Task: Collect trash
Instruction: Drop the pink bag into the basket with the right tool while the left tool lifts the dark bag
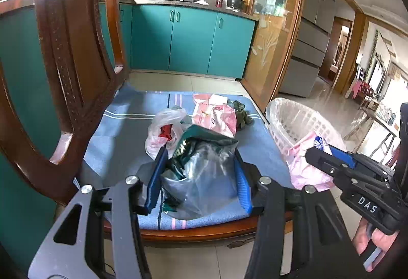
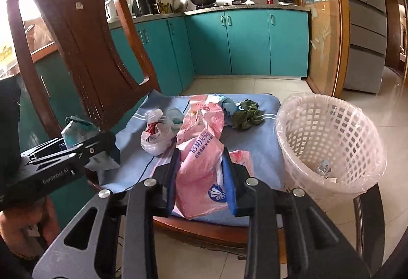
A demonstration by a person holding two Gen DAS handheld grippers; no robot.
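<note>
My left gripper (image 1: 199, 154) is shut on a crumpled green and clear plastic bag (image 1: 204, 177) above the front of the blue chair cushion (image 1: 122, 131). My right gripper (image 2: 201, 154) is shut on a pink plastic bag (image 2: 201, 172) with blue print, held over the cushion's front right. In the left wrist view it (image 1: 309, 151) holds that pink bag (image 1: 308, 172) beside the white trash basket (image 1: 280, 123). A white bag with red inside (image 2: 155, 137), another pink wrapper (image 2: 201, 116) and a dark green wad (image 2: 246, 114) lie on the cushion. The left gripper also shows in the right wrist view (image 2: 112, 146).
The lined white lattice basket (image 2: 331, 131) stands right of the chair with small scraps inside. The wooden chair back (image 2: 84, 49) rises at the left. Teal kitchen cabinets (image 2: 244, 42) and a stove with pots are behind. Tiled floor lies around.
</note>
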